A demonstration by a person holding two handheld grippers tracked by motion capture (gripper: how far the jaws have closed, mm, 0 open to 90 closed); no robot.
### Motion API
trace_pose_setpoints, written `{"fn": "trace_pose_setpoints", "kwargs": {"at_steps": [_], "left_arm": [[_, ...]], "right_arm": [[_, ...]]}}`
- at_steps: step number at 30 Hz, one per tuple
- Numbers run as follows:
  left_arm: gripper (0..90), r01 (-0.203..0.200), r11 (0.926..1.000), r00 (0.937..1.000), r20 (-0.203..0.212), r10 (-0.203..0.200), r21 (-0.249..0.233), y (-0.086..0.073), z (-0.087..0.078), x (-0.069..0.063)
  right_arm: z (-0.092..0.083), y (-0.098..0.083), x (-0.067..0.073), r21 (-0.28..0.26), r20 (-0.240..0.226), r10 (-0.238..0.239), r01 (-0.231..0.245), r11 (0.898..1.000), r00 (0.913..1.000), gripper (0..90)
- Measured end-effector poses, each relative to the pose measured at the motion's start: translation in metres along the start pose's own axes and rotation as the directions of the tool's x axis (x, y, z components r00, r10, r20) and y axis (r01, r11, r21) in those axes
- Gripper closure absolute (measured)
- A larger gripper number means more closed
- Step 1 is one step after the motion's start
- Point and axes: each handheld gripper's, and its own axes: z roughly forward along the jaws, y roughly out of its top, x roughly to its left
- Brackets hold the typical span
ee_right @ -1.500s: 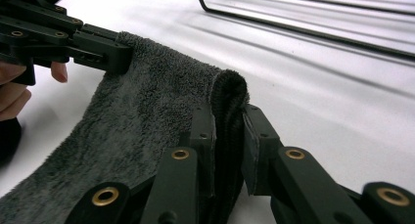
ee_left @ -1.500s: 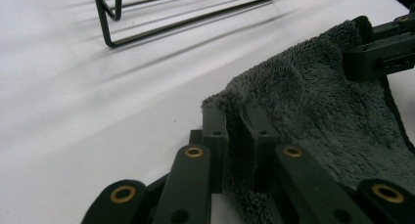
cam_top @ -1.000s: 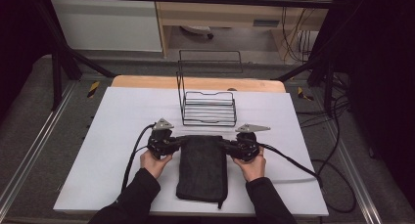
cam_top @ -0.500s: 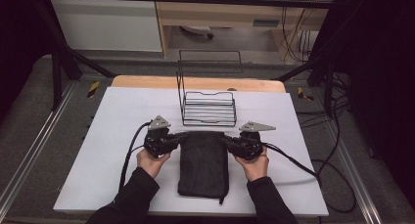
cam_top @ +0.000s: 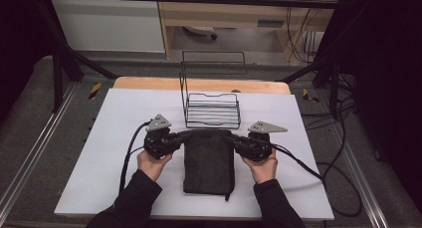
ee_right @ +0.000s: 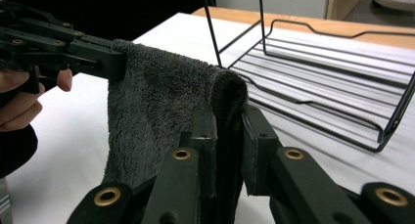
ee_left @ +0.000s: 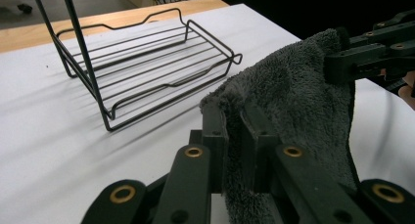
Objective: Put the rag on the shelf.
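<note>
- High view: the left gripper and right gripper each pinch a far corner of the dark grey towel, which lies folded on the white table, just in front of the wire rack.
- Left gripper view: its jaws clamp a towel corner, raised off the table; the rack stands near.
- Right gripper view: its jaws squeeze the opposite corner of the towel; the rack lies beyond.
</note>
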Motion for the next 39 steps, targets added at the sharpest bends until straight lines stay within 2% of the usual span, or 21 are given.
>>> {"fn": "trace_pose_setpoints", "kwargs": {"at_steps": [8,24,39], "left_arm": [[81.6,-0.017,0.9991,0.9998,0.003,0.017,-0.039,0.008,-0.008,-0.006],[81.6,-0.046,0.9941,0.9989,-0.006,0.045,-0.098,0.022,-0.018,-0.017],[81.7,-0.043,0.9824,0.9990,-0.018,0.041,-0.182,0.040,-0.027,-0.018]], "right_arm": [[-0.010,0.008,0.004,-0.044,0.012,-0.027,0.027,0.999,0.9996,79.1],[-0.025,0.021,0.012,-0.096,0.042,-0.065,0.069,0.993,0.9970,79.4],[-0.035,0.044,0.023,-0.167,0.094,-0.124,0.138,0.976,0.9878,79.6]]}}
